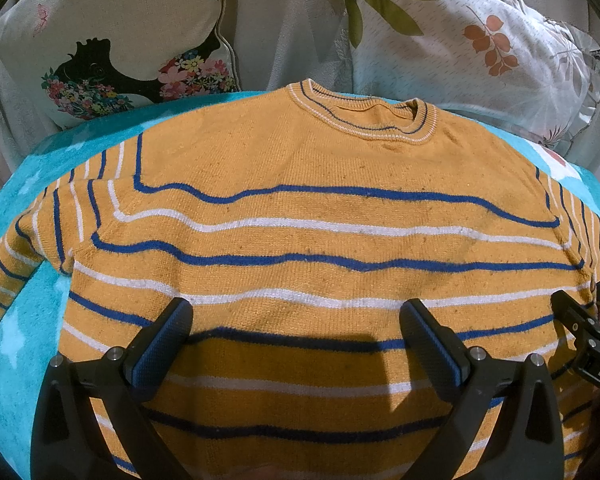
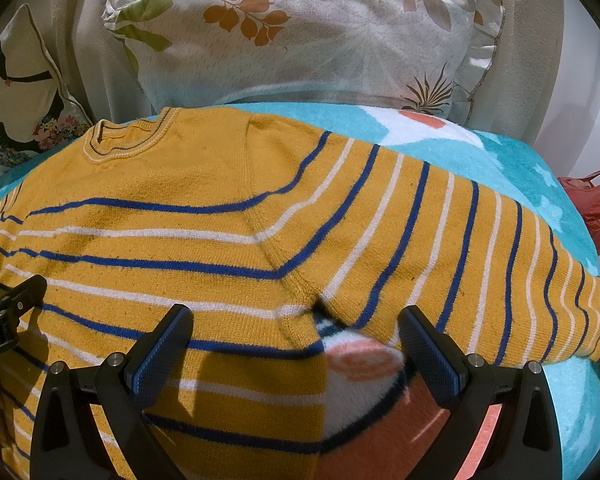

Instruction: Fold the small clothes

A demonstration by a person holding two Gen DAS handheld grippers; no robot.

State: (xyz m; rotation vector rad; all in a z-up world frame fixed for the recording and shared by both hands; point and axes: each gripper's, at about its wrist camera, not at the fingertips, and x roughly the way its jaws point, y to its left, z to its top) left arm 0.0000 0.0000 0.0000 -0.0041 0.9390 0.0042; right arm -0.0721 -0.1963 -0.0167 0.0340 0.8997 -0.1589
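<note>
A small mustard-yellow sweater [image 1: 300, 216] with blue and white stripes lies flat, face up, on a turquoise blanket [image 1: 32, 184], neck away from me and both sleeves spread out. My left gripper [image 1: 296, 320] is open and empty, hovering over the sweater's lower body. My right gripper [image 2: 296, 320] is open and empty, hovering over the sweater's [image 2: 180, 220] right side seam and armpit, where the right sleeve [image 2: 460, 248] branches off. The right gripper's body shows at the right edge of the left wrist view [image 1: 588, 332].
Two patterned pillows [image 1: 112, 40] [image 1: 480, 48] lean against the back behind the sweater's collar. A red bag [image 2: 596, 204] lies past the blanket's [image 2: 520, 160] right edge. The blanket has a white and orange pattern [image 2: 364, 360] under the right gripper.
</note>
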